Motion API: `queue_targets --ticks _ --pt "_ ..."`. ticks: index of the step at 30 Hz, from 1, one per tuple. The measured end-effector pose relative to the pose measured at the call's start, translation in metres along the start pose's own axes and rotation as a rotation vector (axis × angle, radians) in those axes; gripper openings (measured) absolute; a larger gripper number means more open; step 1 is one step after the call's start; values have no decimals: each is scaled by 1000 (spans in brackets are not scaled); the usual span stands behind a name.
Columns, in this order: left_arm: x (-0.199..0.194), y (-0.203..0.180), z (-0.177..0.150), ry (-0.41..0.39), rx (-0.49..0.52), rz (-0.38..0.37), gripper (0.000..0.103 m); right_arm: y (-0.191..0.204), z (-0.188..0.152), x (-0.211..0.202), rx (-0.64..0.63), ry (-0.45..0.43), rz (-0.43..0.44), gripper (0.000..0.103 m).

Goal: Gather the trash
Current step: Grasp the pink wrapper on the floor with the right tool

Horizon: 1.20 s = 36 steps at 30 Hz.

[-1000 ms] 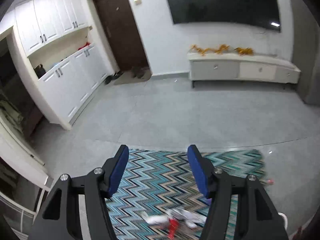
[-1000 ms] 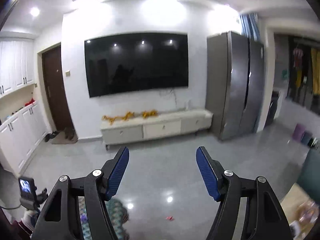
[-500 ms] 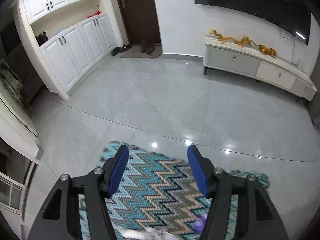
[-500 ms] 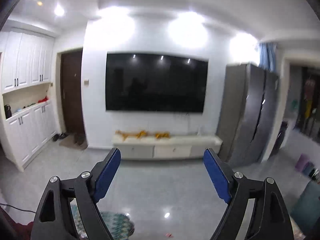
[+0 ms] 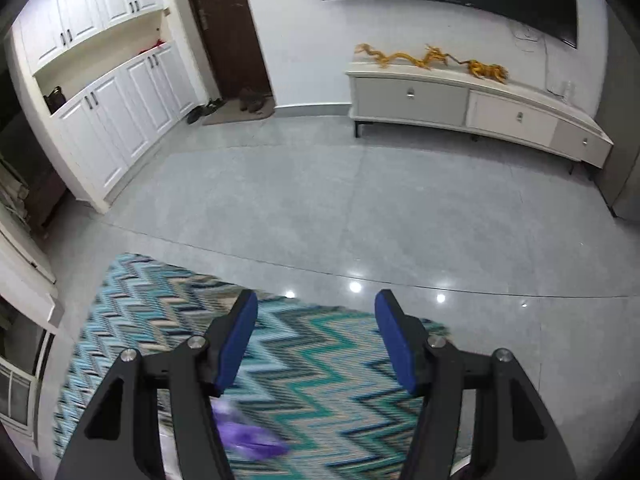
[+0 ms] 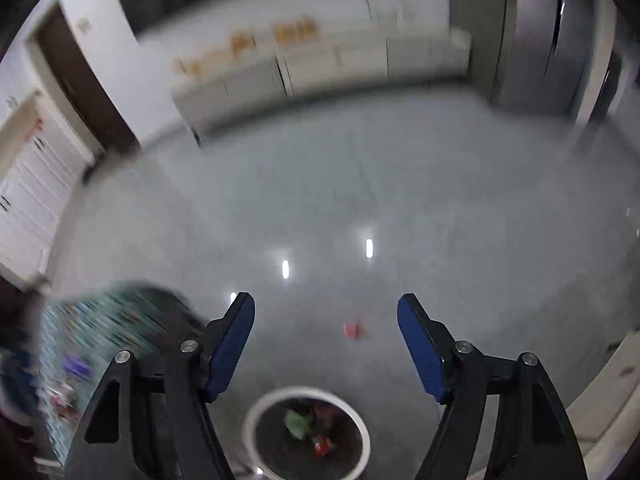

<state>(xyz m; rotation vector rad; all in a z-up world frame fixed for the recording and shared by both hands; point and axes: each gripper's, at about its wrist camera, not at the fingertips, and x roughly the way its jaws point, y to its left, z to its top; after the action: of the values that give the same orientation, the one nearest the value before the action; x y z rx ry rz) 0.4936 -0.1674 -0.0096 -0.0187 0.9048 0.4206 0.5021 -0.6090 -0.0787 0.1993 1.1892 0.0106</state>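
My left gripper (image 5: 317, 300) hangs open over a blue zigzag rug (image 5: 320, 360), nothing between its fingers. A blurred purple wrapper (image 5: 256, 438) lies on the rug, partly behind the left finger. My right gripper (image 6: 326, 301) points down at the grey floor; its jaws are closing with nothing between them. Below it stands a round bin with a white rim (image 6: 306, 390), holding a green scrap (image 6: 296, 424) and a red scrap (image 6: 324, 446). A small pink-red scrap (image 6: 354, 329) lies on the floor between the right fingers. The purple wrapper (image 6: 76, 364) also shows on the rug at left.
A low white TV cabinet (image 5: 460, 100) with a yellow ornament stands along the far wall under a dark screen. White cupboards (image 5: 120, 120) line the left wall beside a brown door (image 5: 224, 28) with shoes (image 5: 208, 110). A grey fridge (image 6: 532, 36) stands at far right.
The left gripper dropped and swept across the rug; white and red litter left its view and the purple wrapper came in. The right view tipped from the TV wall down to floor and bin.
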Motion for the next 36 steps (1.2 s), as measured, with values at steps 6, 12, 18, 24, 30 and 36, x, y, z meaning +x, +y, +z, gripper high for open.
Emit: queue_targets --ticks 6,12,18,24,30,36 --pt "13 -49 -25 -28 25 -25 59 -39 -26 194 -70 237 21 73" --pt "38 -70 -75 35 8 -52 59 -31 -41 344 -237 394 2 73" --pt "49 -70 -109 76 -5 -51 59 -24 -55 439 -288 479 -8 73" --pt "44 -58 -121 94 -50 -69 59 -1 -63 501 -409 520 -39 71" --pt "41 -45 -127 109 -108 -87 59 7 -84 524 -513 562 -81 60" --pt "41 -45 -129 111 -114 -92 59 -1 -103 532 -510 606 -133 38"
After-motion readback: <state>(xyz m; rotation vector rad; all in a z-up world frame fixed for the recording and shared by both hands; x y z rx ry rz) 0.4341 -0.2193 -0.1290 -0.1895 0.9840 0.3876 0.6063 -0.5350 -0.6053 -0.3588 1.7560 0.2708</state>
